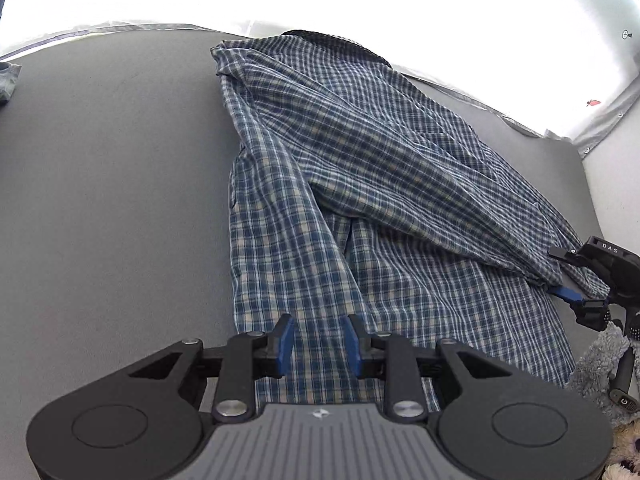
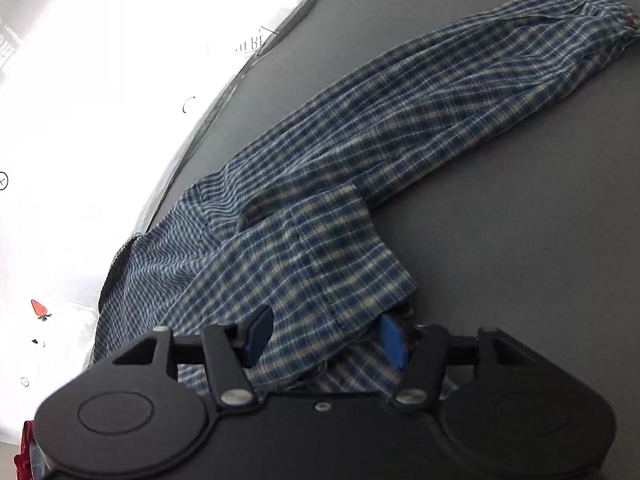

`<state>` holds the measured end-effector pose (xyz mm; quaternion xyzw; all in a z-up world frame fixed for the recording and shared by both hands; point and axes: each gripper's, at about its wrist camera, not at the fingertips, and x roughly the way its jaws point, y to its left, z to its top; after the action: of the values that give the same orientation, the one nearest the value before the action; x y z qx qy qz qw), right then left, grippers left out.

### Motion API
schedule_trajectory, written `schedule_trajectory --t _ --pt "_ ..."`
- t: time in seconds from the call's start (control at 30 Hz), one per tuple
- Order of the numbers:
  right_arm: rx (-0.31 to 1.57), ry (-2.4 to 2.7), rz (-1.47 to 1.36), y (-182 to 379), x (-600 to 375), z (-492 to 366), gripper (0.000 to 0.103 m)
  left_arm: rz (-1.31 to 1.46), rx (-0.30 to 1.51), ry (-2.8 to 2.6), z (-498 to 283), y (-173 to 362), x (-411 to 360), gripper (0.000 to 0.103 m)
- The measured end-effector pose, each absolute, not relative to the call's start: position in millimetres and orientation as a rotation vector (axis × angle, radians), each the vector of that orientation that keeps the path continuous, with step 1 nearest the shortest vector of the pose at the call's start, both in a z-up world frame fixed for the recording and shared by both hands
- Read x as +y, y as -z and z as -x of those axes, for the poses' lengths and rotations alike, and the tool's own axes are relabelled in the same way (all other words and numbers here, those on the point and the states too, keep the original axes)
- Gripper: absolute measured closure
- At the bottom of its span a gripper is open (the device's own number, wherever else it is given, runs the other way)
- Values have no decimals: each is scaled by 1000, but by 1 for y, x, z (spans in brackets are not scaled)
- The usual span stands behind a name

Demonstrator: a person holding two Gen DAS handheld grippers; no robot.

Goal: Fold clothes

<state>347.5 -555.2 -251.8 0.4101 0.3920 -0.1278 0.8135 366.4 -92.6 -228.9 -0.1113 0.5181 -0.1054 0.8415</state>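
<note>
**A:** ok so what's sitting where? The grey surface (image 1: 100, 200) is taking up most of the left wrist view, and the blue plaid shirt (image 1: 360, 184) is lying on it, right of the middle.

**B:** yep. Its long axis is running from the near hem under the left gripper (image 1: 319, 344) away toward the bright far edge, where a dark collar (image 1: 320, 35) is peeking out. A big fold of it is slanting down toward the right gripper (image 1: 570, 280).

**A:** and in the right wrist view the sleeve (image 2: 460, 92) is stretching away to the upper right, cuff (image 2: 624, 20) at the far end, flat on the surface.

**B:** jaws? The left ones are standing apart, holding nothing, hem cloth showing between the blue pads (image 1: 285, 346).

**A:** the right gripper's jaws are also spread wide, with bunched shirt sitting between them; can't tell if they're actually pinching it.

**B:** any writing? "DAS" is showing on the right gripper's body in the left view. The print on the white sheet (image 2: 100, 80) is too washed out to read.
</note>
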Motion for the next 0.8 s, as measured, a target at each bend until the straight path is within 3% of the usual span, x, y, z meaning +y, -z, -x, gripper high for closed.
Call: schedule_trajectory --t 0.07,0.27,0.5,0.8 --pt "846 246 -741 243 -548 -361 92 235 1094 208 -381 229 -88 73" --pt "679 155 -339 169 -523 -392 93 176 1024 162 -417 220 -79 73" --pt "416 188 -156 93 -543 -451 93 74 955 139 -459 215 -86 73" --pt "548 279 -115 140 -560 -491 93 159 915 160 -530 228 -88 66"
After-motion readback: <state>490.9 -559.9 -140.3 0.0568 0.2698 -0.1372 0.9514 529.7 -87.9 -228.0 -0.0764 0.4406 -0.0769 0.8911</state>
